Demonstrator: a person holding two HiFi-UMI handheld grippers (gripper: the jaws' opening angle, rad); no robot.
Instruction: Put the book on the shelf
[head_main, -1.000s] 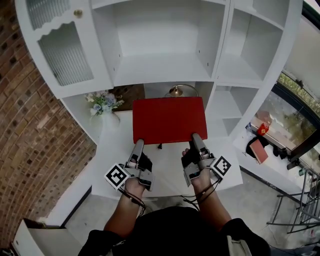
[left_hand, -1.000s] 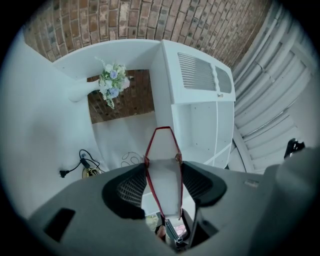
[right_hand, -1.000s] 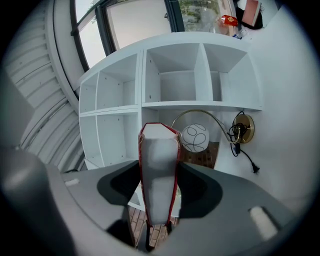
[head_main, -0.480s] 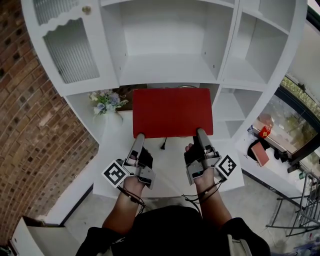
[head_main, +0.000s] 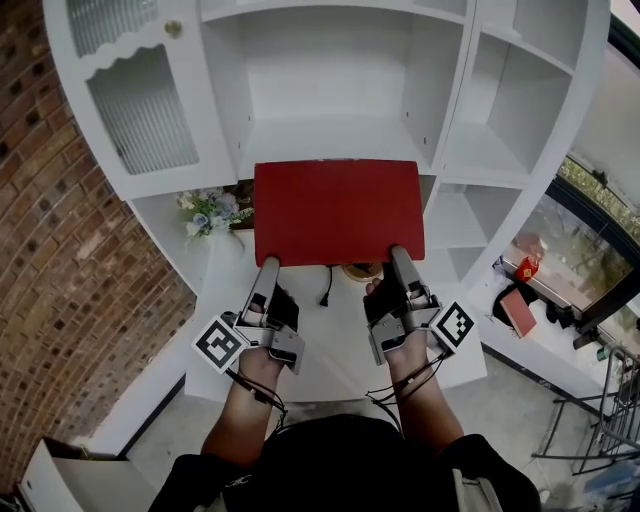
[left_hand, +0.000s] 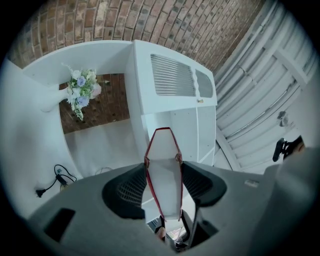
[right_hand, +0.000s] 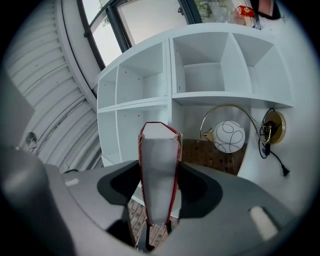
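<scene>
A red hardcover book (head_main: 337, 212) is held flat in the air in front of the white shelf unit (head_main: 330, 140), at the height of its wide middle shelf. My left gripper (head_main: 268, 268) is shut on the book's near left edge and my right gripper (head_main: 398, 257) is shut on its near right edge. In the left gripper view the book's white page block (left_hand: 164, 180) sits clamped between both dark pads. The right gripper view shows the same book (right_hand: 159, 172) pinched between its pads.
A vase of flowers (head_main: 208, 210) stands in the lower left niche. A gold lamp with a white globe (right_hand: 229, 135) and a black cable (head_main: 326, 290) sit on the counter under the book. A ribbed cabinet door (head_main: 140, 110) is at the left; open cubbies (head_main: 490, 150) are at the right.
Both grippers have lifted the book up and toward the shelf unit. It now covers the lamp and the front edge of the middle shelf.
</scene>
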